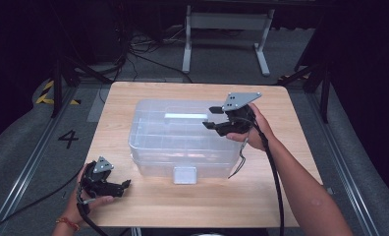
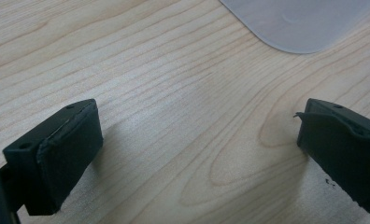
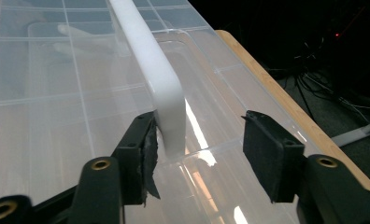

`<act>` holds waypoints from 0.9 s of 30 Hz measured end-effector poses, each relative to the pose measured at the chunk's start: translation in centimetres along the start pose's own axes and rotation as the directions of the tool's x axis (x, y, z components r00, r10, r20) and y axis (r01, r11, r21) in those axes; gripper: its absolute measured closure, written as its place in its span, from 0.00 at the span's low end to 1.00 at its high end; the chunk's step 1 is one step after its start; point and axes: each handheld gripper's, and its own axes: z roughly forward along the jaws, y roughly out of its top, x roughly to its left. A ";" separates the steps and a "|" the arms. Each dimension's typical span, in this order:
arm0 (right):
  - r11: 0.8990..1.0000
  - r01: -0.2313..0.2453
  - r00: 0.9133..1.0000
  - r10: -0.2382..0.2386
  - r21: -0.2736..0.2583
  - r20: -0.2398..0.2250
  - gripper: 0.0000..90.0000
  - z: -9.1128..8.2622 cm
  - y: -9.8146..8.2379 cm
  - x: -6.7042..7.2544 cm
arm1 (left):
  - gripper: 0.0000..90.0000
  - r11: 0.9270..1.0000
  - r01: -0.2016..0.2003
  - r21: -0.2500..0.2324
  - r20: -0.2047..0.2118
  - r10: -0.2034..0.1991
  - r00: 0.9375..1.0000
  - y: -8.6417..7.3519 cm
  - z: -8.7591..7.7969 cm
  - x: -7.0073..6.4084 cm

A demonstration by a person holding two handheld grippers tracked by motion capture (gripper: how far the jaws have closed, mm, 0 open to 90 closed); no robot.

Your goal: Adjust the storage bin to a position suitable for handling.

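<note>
Right tongs (image 3: pixel 199 140): over the right end of the box lid (image 1: pixel 178 130), half spread, nothing pinched yet — one pad touches the handle, the other stands clear of it.
Handle (image 3: pixel 148 65): a white bar on the lid, its end standing between the pads, off-centre toward the touching pad.
Long axis: the handle runs left-right along the lid, away from the right tongs and straight ahead of them.
Box (image 1: pixel 148 147): clear, mid-tabletop (image 1: pixel 261 196), closed, a latch (image 1: pixel 184 174) on its near wall.
Left tongs (image 1: pixel 115 186): spread wide, empty, resting low on the near-left tabletop — apart from the box.
Nearer hand: the right, by far.
Judgement: closing across the handle's width looks like the coming move.
</note>
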 end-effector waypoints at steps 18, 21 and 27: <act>0.997 0.060 0.998 -0.059 0.039 -0.028 0.85 0.5 1.4 1.0 | 0.02 1.000 0.010 -0.002 -0.008 -0.010 1.000 0.1 0.0 -0.2; 0.998 0.057 0.998 -0.056 0.041 -0.030 0.85 0.5 1.5 1.0 | 0.03 1.000 -0.003 0.016 -0.005 0.003 1.000 0.2 -0.1 -0.1; 0.997 0.057 0.998 -0.056 0.046 -0.034 0.85 0.5 1.6 0.9 | 0.20 1.000 0.000 0.012 -0.023 0.001 1.000 0.4 -0.6 0.1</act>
